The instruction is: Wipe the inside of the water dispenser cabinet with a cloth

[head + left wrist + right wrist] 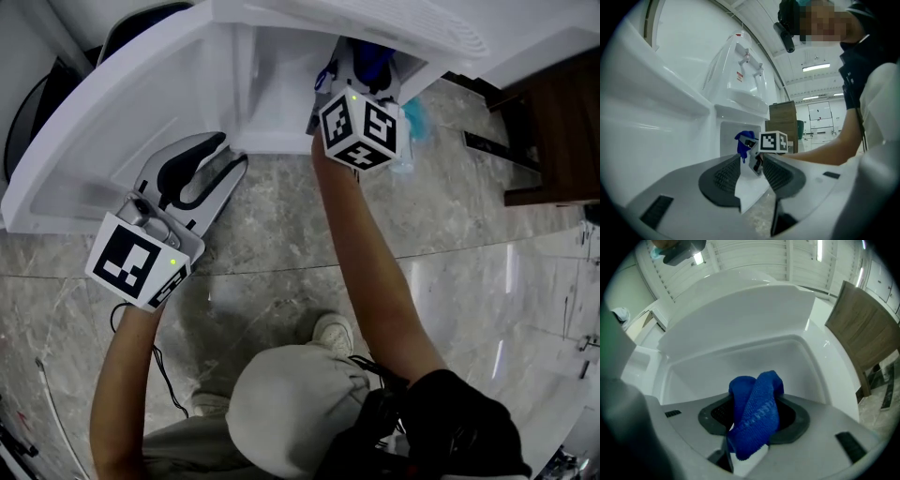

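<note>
The white water dispenser (740,70) stands with its lower cabinet door (112,122) swung wide to the left. My right gripper (754,420) reaches into the cabinet's white inside (740,357) and is shut on a bunched blue cloth (757,411). The head view shows its marker cube (361,127) at the cabinet mouth, with the cloth (370,58) just beyond. My left gripper (230,155) hovers beside the open door, pointing level toward the cabinet. Its jaws stand a little apart with nothing between them. From the left gripper (752,164), the cloth (744,140) shows in the cabinet opening (733,136).
A brown wooden cupboard (553,122) stands close to the dispenser's right. The floor is grey marble tile (281,234). The person's shoe (333,333) is planted just in front of the cabinet. A small teal thing (414,122) lies at the dispenser's right foot.
</note>
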Demonstrator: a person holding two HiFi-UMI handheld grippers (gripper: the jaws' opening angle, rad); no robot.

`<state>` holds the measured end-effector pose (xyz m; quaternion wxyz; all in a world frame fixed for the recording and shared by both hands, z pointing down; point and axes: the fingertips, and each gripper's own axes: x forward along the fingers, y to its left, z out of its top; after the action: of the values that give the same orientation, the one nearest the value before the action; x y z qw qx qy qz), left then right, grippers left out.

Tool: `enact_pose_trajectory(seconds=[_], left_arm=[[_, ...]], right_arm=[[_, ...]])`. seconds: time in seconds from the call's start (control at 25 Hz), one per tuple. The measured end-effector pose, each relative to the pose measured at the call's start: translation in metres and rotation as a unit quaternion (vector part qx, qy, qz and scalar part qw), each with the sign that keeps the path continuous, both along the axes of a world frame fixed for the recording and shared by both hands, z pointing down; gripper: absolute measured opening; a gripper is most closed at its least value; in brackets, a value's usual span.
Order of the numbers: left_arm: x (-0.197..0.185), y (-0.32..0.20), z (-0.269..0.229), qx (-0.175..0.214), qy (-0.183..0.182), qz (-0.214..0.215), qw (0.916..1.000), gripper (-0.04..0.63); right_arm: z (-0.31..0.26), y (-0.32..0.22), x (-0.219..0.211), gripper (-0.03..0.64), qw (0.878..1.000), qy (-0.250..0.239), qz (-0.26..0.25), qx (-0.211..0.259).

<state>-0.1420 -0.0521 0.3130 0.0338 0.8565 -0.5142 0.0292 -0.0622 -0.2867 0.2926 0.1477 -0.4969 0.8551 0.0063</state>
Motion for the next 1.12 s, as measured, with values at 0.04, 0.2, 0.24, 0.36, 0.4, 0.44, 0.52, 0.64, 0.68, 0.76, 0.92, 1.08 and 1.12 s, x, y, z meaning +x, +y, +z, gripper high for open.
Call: enact_pose_trajectory(seconds=[0.04,0.2,0.24,0.36,0.4,0.44,0.52,0.64,0.68,0.76,0.92,1.08,1.12], left_arm=[[0.004,-0.009,-0.001,0.005,0.0,0.004,1.0,0.147],[0.025,-0.045,0.003,0.03,-0.099,0.027,0.9943,0.193],[0.031,-0.054,0.007,0.038,-0.137,0.03,0.9894,0.228],[0.056,-0.08,0.007,0.064,-0.172,0.049,0.9818,0.281],[0.067,-0.088,0.004,0.073,-0.168,0.062,0.9812,0.292],[0.079,-0.093,0.001,0.082,-0.163,0.076,0.9803,0.312],[0.101,-0.101,-0.001,0.094,-0.16,0.103,0.9771,0.348],[0.12,-0.117,-0.002,0.107,-0.162,0.111,0.9748,0.43],[0.123,-0.122,-0.006,0.112,-0.156,0.107,0.9756,0.431],[0.129,-0.129,-0.015,0.123,-0.144,0.106,0.9761,0.43],[0.142,-0.126,-0.02,0.131,-0.171,0.123,0.9687,0.353],[0.137,-0.121,-0.016,0.1,-0.167,0.116,0.9741,0.233],[0.136,-0.12,-0.018,0.098,-0.168,0.117,0.9738,0.209]], right_arm=[[0.006,0.005,0.0,0.161,1.0,0.006,-0.014,-0.006],[0.012,0.03,-0.003,0.161,0.993,0.005,-0.103,-0.052],[0.009,0.038,-0.003,0.161,0.99,0.0,-0.126,-0.065],[-0.007,0.063,0.002,0.161,0.979,0.005,-0.186,-0.077],[-0.011,0.072,0.003,0.161,0.975,0.013,-0.208,-0.079],[-0.014,0.079,0.004,0.161,0.97,0.024,-0.227,-0.081],[-0.016,0.089,0.01,0.161,0.964,0.043,-0.248,-0.089],[-0.015,0.092,0.019,0.161,0.958,0.068,-0.254,-0.11],[-0.012,0.093,0.021,0.161,0.957,0.078,-0.256,-0.116],[-0.009,0.1,0.025,0.161,0.952,0.089,-0.265,-0.124],[-0.012,0.111,0.031,0.164,0.954,0.097,-0.262,-0.112],[-0.014,0.112,0.032,0.211,0.956,0.082,-0.26,-0.11],[-0.017,0.112,0.031,0.233,0.957,0.082,-0.258,-0.104]])
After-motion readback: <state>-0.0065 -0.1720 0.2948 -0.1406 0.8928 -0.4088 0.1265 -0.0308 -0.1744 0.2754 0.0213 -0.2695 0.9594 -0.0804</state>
